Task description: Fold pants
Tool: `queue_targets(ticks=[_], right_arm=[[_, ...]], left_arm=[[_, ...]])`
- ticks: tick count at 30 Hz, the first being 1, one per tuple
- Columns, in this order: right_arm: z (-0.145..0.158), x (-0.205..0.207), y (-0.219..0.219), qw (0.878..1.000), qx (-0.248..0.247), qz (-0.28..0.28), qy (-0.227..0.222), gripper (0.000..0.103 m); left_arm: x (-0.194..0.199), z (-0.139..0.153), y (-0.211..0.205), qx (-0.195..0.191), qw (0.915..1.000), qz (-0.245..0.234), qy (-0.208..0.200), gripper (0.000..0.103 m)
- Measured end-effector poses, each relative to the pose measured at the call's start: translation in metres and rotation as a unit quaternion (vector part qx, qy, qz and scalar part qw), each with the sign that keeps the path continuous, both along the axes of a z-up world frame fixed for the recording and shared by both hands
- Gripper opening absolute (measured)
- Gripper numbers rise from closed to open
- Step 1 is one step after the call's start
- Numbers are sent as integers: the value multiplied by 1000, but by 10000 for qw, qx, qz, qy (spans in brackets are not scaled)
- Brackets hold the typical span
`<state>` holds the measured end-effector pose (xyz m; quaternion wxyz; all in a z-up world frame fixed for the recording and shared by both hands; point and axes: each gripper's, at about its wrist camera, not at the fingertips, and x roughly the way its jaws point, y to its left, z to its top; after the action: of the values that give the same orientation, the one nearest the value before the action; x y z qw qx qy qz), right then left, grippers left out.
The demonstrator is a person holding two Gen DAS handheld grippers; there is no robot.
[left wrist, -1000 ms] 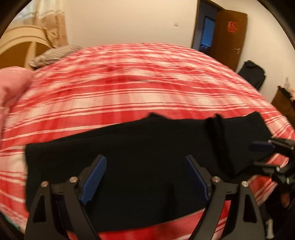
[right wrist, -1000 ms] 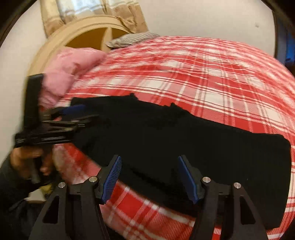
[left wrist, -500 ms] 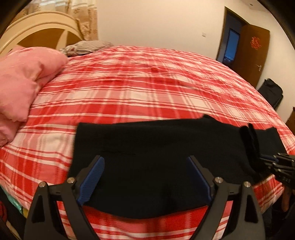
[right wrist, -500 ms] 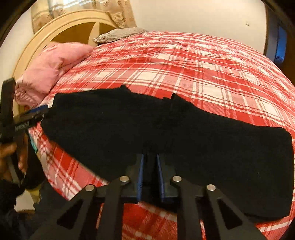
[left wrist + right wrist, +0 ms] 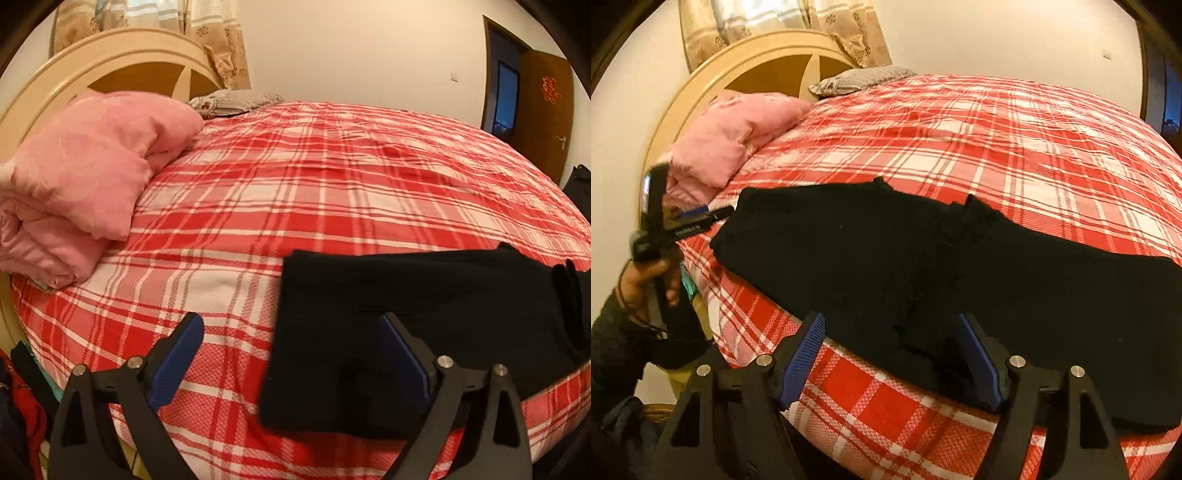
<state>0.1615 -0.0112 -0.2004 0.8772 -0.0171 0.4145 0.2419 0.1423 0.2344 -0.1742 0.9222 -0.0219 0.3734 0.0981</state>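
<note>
Item: right gripper [image 5: 890, 354], sitting nearest the onlooker, jaws spread wide, holding nothing, hovering over the near edge of the pants.

Item: left gripper [image 5: 291, 358], jaws likewise spread wide and gripping nothing, one blue pad [image 5: 177, 360] hanging over bare bedspread, the other over the end of the pants. In the right wrist view a hand [image 5: 646, 280] is gripping its handle at the bed's corner, dark sleeve [image 5: 613, 347] showing below.

Item: black pants [image 5: 923, 273], lying flat and lengthwise along the near edge of the bed, on the red-and-white plaid bedspread [image 5: 332, 192]. One end is lying just beside the left gripper's tips; the rest is stretching away toward the right of the view. A raised fold or ridge is showing partway along the cloth [image 5: 569, 295].

Item: pink quilt [image 5: 85, 184], folded and resting on the bed farther back, well apart from the pants.

Item: grey patterned pillow [image 5: 860, 79], lying against the rounded cream headboard [image 5: 757, 62].

Item: patterned curtains [image 5: 783, 22], hanging behind the headboard.

Item: brown door [image 5: 543, 110], standing open at the far wall.
</note>
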Motion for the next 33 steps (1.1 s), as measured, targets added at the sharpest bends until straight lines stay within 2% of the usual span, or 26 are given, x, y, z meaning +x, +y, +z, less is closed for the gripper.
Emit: queue_targets(ticks=[5,8,17,24,25,28,30,33], right_arm=[[-3,2,-11,9998,60,-187,22,75],[-7,2,-13,9997,38,-256,11,75],[-7,-2,-7,9997,-25,-216,-131,75],[-9,-3,-7,9996,-16,-256,-108,75],[-10,-3,-7,9996,-9,-265,-107,75],[-11,-3,-7,9995,-15,-281,-111,75],[-11,-3,-6,9995,-18,-277,-114,75],[-11,-3,-6,9996,-29,-264,-132,75]], left_arm=[[11,-18,5,-102,9997,46,225,97],[15,-28,4,-224,9992,-87,323,98],[22,-33,7,-551,9979,-154,298,101],[22,-30,4,-559,9976,-347,236,90],[22,-29,3,-551,9975,-373,233,86],[20,-24,-3,-624,9962,-576,212,60],[21,-25,-6,-485,9968,-588,238,61],[24,-28,3,-747,9958,-485,191,71]])
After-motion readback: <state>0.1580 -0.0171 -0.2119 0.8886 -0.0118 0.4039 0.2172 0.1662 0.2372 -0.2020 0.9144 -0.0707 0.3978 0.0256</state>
